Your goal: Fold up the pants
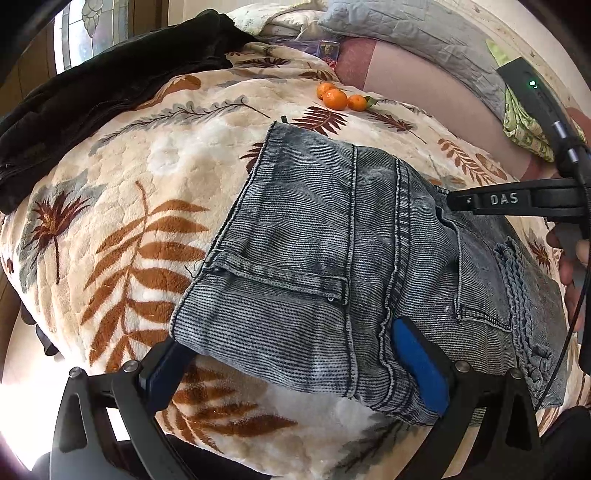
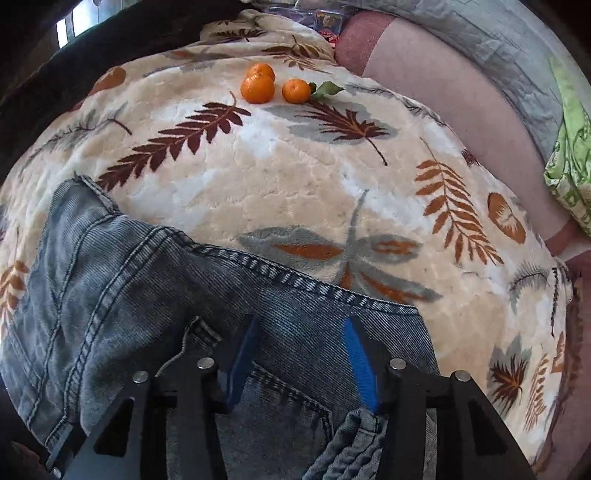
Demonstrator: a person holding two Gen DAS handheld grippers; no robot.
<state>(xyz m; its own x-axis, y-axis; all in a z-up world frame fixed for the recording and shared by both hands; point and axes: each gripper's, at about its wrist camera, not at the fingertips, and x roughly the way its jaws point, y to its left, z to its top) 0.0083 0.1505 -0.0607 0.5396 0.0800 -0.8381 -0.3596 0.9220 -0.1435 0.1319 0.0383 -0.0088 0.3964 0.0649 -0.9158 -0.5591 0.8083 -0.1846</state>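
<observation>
The grey-blue denim pants lie folded into a compact stack on the leaf-patterned blanket. My left gripper is open wide at the stack's near edge; its right blue pad rests on the denim and its left pad sits at the stack's corner. My right gripper is open, its blue pads hovering over or touching the pants near a pocket and the waistband edge. The right gripper's black finger shows in the left wrist view, over the stack's far right side.
Three mandarins lie on the blanket beyond the pants, also in the right wrist view. A dark garment lies at the far left. Grey quilted pillow and green cloth sit at the back right.
</observation>
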